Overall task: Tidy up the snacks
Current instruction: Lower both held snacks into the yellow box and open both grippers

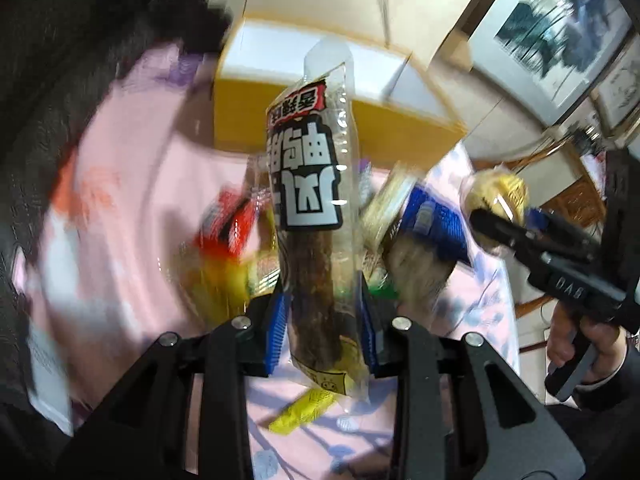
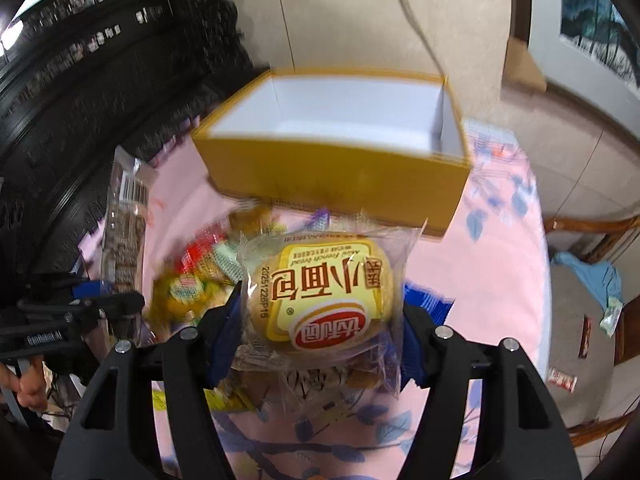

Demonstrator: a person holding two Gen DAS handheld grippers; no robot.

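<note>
My left gripper (image 1: 323, 312) is shut on a long clear packet with a dark meat stick (image 1: 314, 216) and holds it upright above the table. My right gripper (image 2: 322, 316) is shut on a wrapped small bread bun (image 2: 322, 292) with a yellow label. The bun (image 1: 496, 192) and right gripper (image 1: 486, 218) also show at the right of the left wrist view. The left gripper (image 2: 132, 304) with its packet (image 2: 124, 216) shows at the left of the right wrist view. A yellow box (image 2: 340, 172), white inside, stands open behind a pile of loose snacks (image 2: 200, 276).
The table carries a pink flowered cloth (image 2: 492, 280). A dark carved cabinet (image 2: 80, 100) stands left of the box. A wooden chair (image 2: 592, 228) and small wrappers on the floor (image 2: 562, 380) are at the right. A framed picture (image 1: 560, 28) hangs on the wall.
</note>
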